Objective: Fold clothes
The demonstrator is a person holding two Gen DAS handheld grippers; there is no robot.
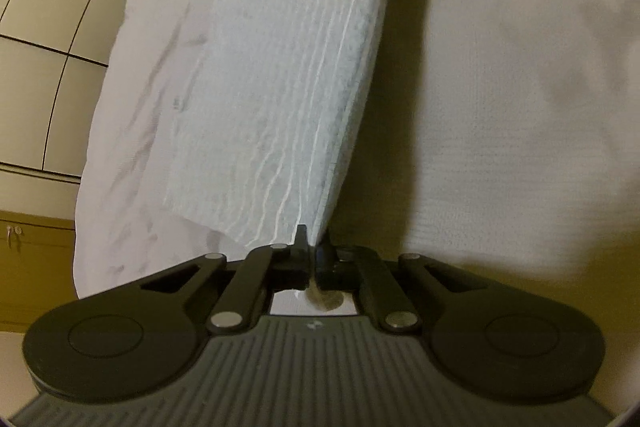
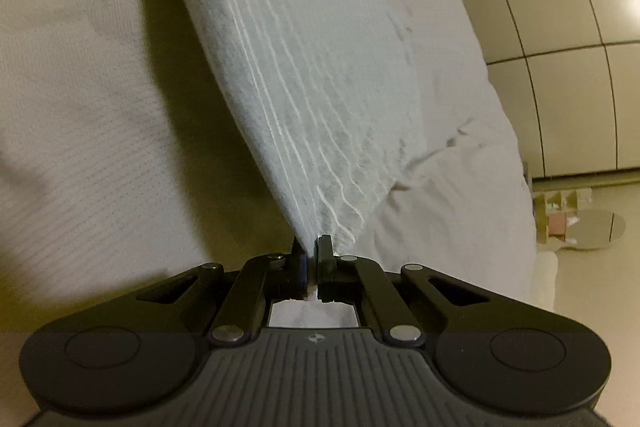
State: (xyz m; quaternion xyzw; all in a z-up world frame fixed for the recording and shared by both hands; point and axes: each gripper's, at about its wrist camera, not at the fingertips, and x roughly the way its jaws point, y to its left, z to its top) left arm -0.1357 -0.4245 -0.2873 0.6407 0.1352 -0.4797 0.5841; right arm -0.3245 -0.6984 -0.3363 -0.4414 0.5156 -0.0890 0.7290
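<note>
Between my two pairs of fingers hangs a pale blue-grey garment [image 1: 280, 87], a ribbed knit cloth with thin white lines running along it. My left gripper [image 1: 311, 247] has its fingers pressed together on one corner of this cloth, and the fabric rises from them toward the far side of the left wrist view. My right gripper [image 2: 312, 251] does the same on another corner; its fingers are nearly closed, with only the thin edge of the fabric between them. In both views the garment is stretched upward and away from me, lifted off the surface, and it widens as it goes far.

Under and behind the garment lies a bed with a white sheet [image 2: 460, 207], wrinkled in several places. A cream, finely woven cover [image 1: 520, 107] fills the right part of the left wrist view and the left part of the right wrist view, and the garment throws a dark shadow on it. Beside the bed, on the far side, stands a wardrobe with beige panel doors [image 2: 560, 47]. At the right edge of the right wrist view some small things rest low by the bed, but they are too blurred for me to name.
</note>
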